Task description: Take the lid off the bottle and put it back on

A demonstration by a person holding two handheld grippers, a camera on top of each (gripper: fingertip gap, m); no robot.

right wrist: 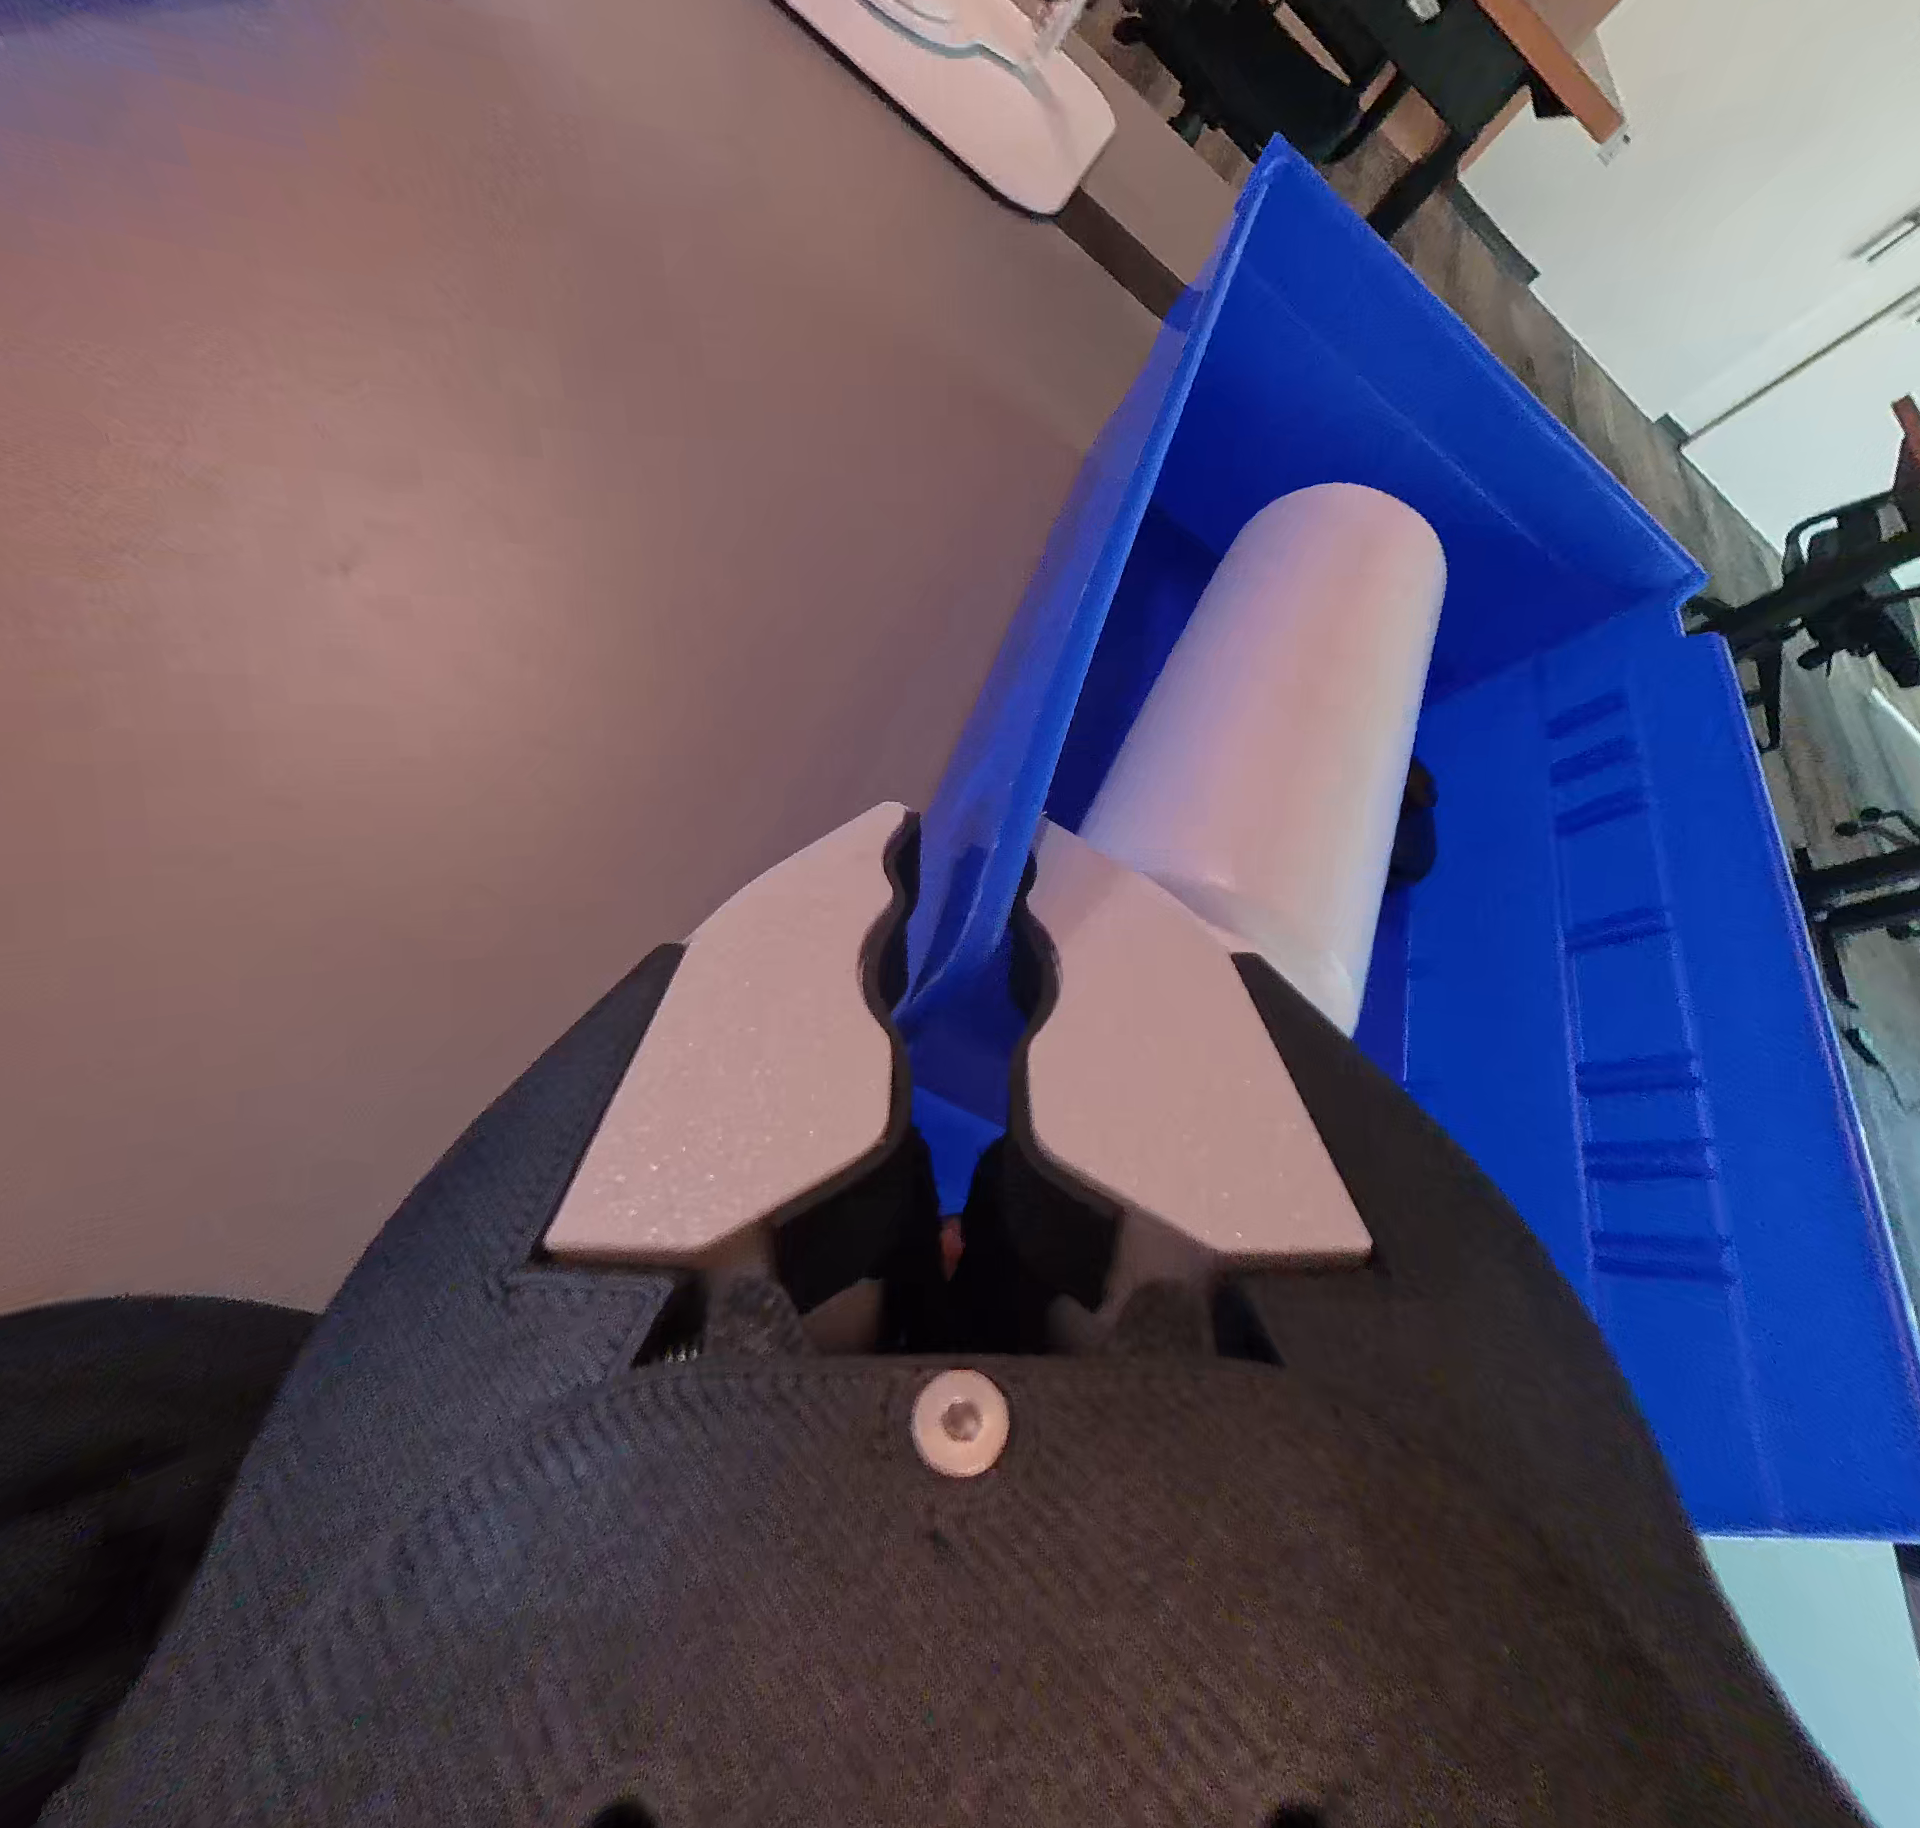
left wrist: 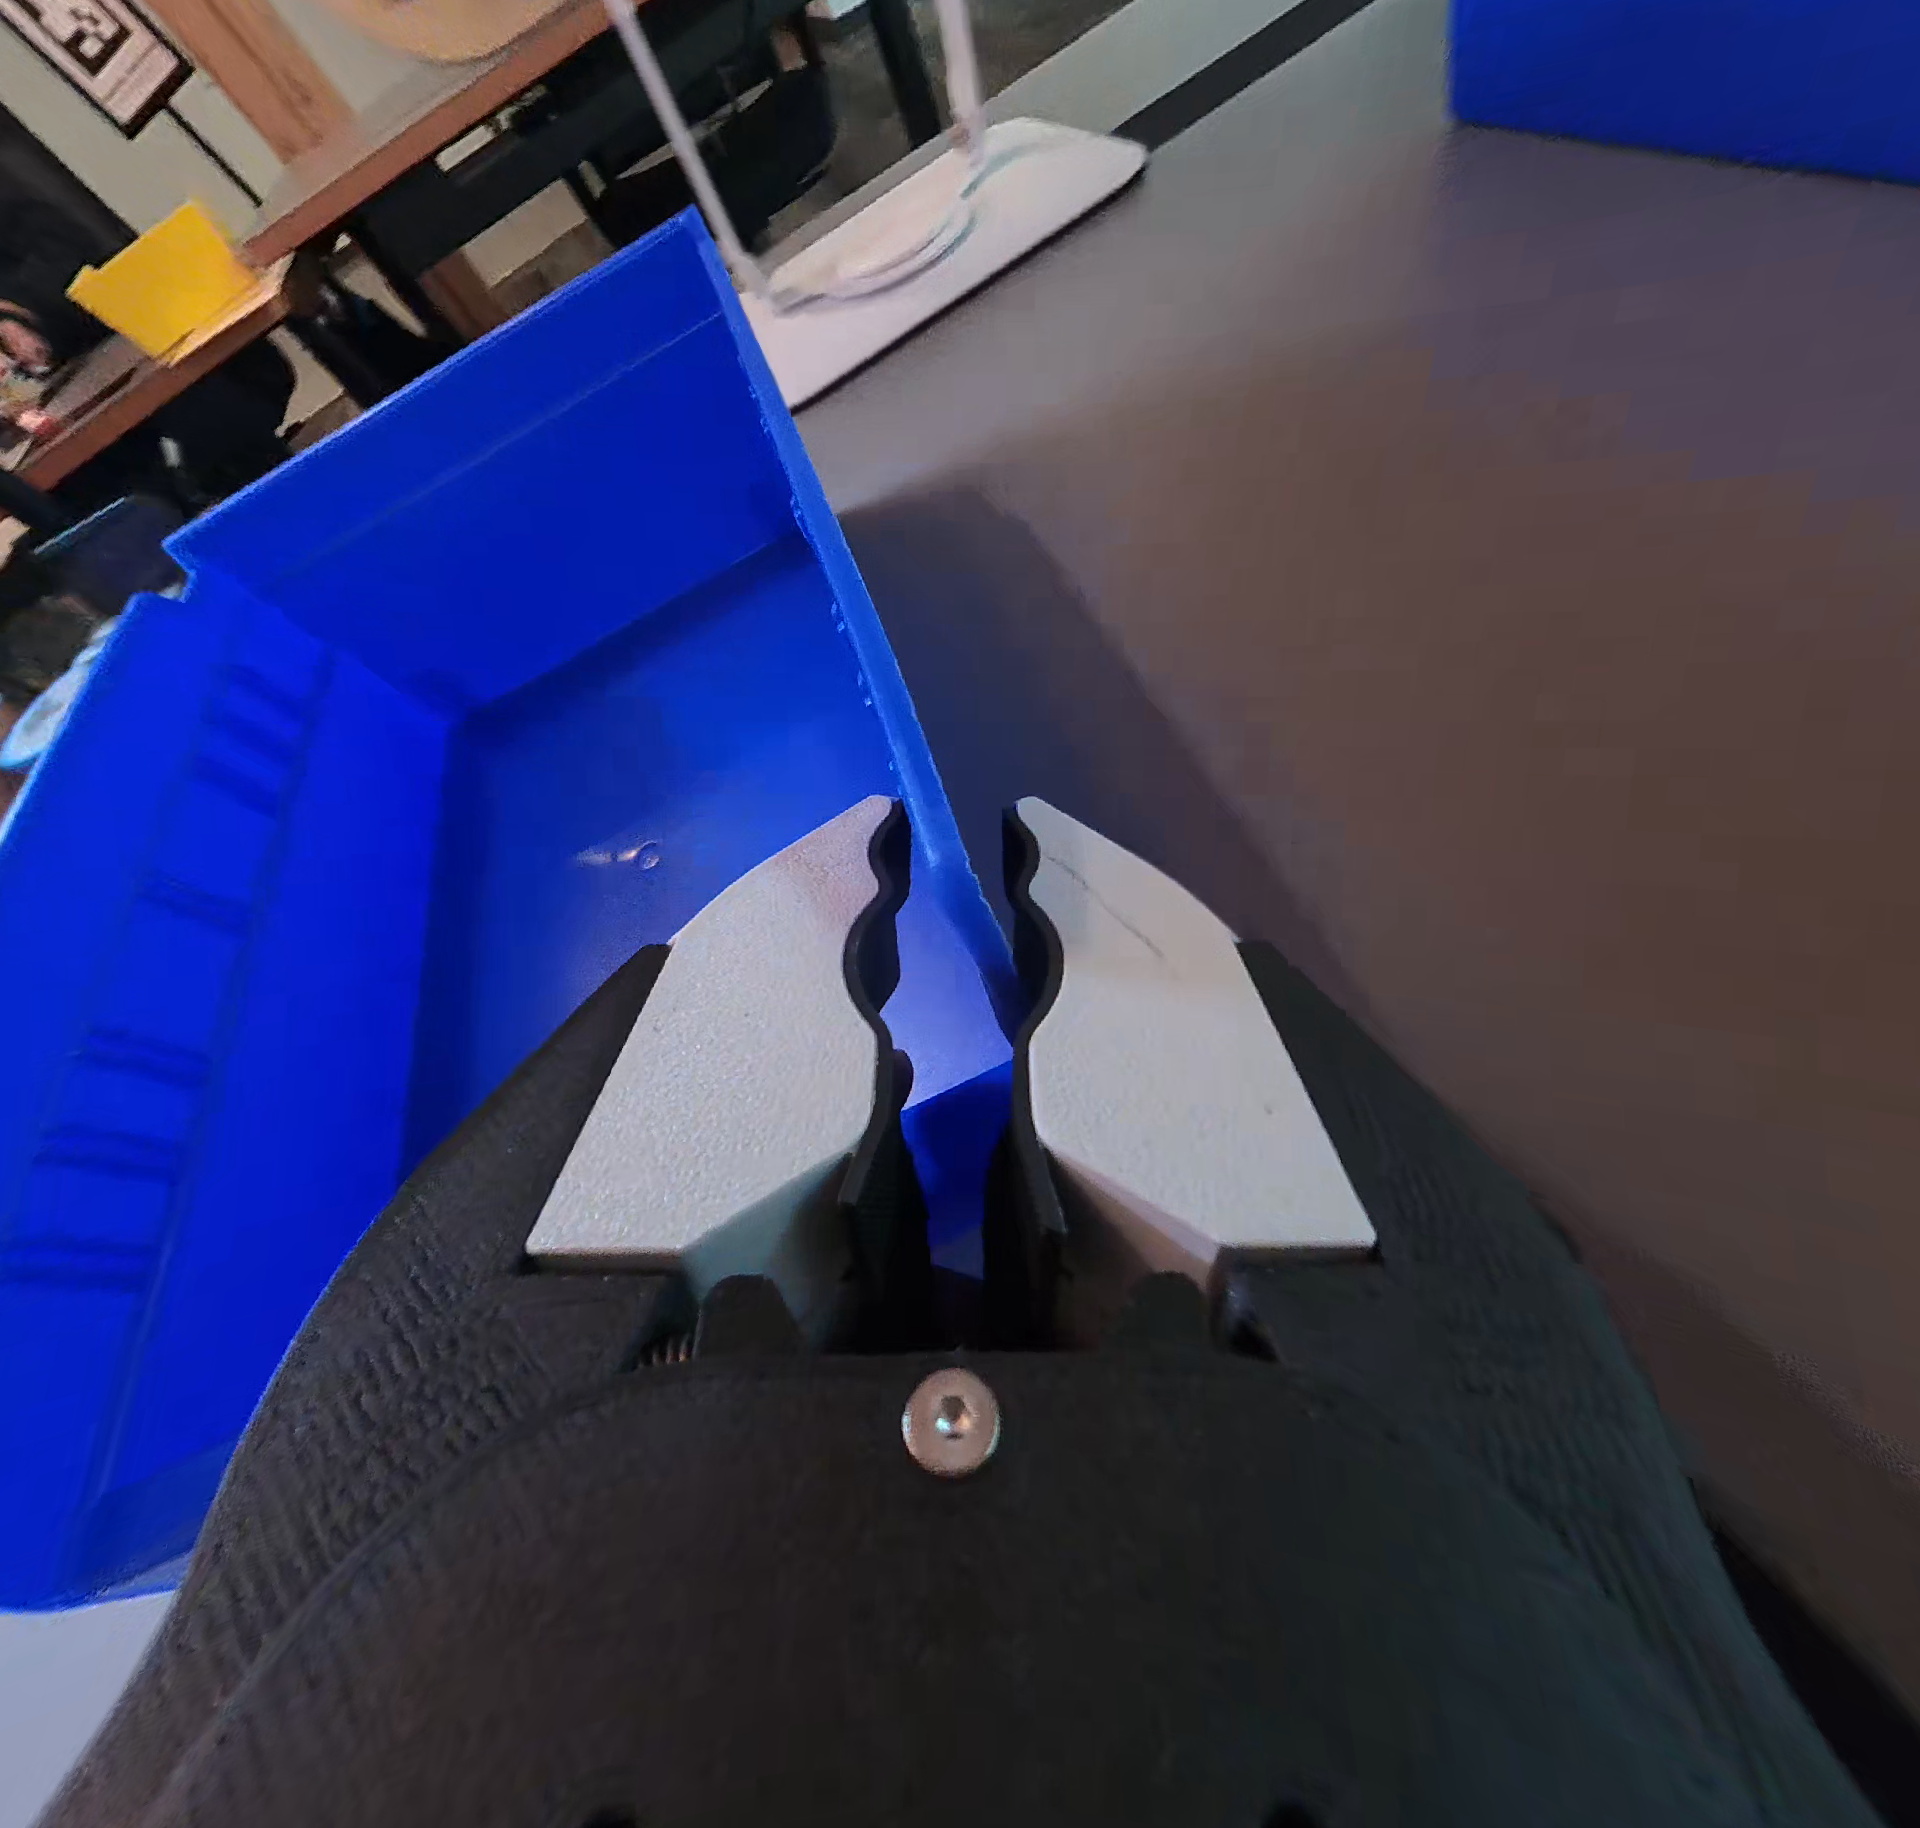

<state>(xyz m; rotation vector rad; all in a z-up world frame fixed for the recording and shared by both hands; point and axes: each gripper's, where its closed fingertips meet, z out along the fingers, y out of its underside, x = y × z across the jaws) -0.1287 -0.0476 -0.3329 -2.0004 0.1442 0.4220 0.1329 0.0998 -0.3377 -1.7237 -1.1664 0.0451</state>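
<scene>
A white, cylindrical bottle (right wrist: 1299, 739) lies in a blue bin (right wrist: 1662, 947) in the right wrist view, its near end hidden behind my finger. I cannot make out its lid. My right gripper (right wrist: 971, 843) is shut on that bin's left wall, with the bottle just to the right of its fingers. In the left wrist view, my left gripper (left wrist: 956, 822) is closed on the right wall of another blue bin (left wrist: 364, 843), which shows no bottle inside.
Both bins stand on a dark table (left wrist: 1455, 739). A white stand base with a clear holder (left wrist: 935, 220) sits at the table's far edge and also shows in the right wrist view (right wrist: 935, 43). The other blue bin (left wrist: 1683, 33) shows at the far right. Desks and chairs stand beyond.
</scene>
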